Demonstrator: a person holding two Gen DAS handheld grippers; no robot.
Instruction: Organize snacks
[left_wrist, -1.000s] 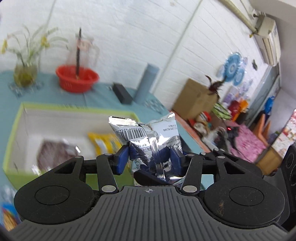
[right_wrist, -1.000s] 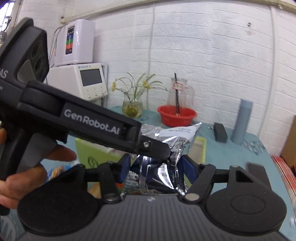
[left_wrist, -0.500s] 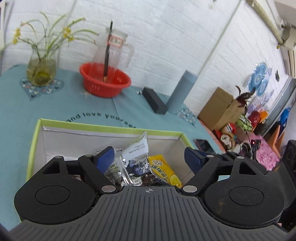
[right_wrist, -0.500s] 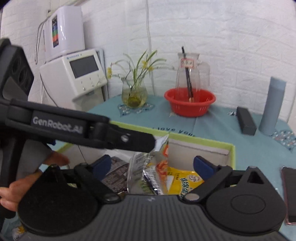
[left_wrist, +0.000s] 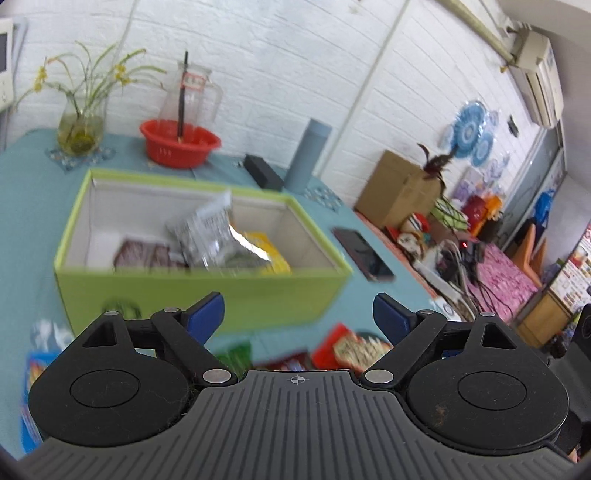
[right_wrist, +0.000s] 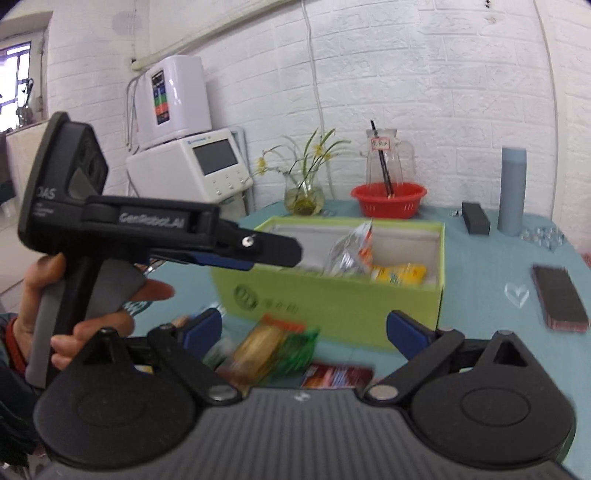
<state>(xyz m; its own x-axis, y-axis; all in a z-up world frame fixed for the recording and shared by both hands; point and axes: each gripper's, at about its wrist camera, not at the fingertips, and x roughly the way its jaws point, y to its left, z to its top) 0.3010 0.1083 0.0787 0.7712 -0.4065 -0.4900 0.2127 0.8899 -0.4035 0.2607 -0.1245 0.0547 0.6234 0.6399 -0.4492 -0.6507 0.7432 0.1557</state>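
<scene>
Left wrist view: the left gripper (left_wrist: 298, 314) has its jaws spread wide with nothing between them; they have just been opening. Its blue fingertips (left_wrist: 205, 314) hang in front of the near wall of the green box (left_wrist: 207, 291), short of it and apart from everything inside. Inside the box a silver packet (left_wrist: 210, 232) stands tilted near the middle, leaning over a yellow packet (left_wrist: 269, 254), with a dark brown packet (left_wrist: 144, 254) to its left. More snacks lie blurred on the blue table (left_wrist: 29, 192) on the near side of the box, among them a red packet (left_wrist: 351, 345) below the right fingertip.

Right wrist view: the right gripper (right_wrist: 303, 326) is likewise wide open and empty, its jaws having just been opening. It too sits on the near side of the box (right_wrist: 332, 299), and the silver packet (right_wrist: 351, 247) rests inside, well beyond the fingertips, beside the yellow packet (right_wrist: 399, 275). Between the fingertips and the box lie loose snacks, a green-and-tan packet (right_wrist: 273, 347) and a red one (right_wrist: 336, 376), both blurred. To the left of the box a hand (right_wrist: 74, 314) holds the other gripper, which reaches toward the box's left edge. Right of the box lies a phone (right_wrist: 559, 297); behind the box stand a red bowl (right_wrist: 388, 199) and a vase of flowers (right_wrist: 304, 192).
</scene>
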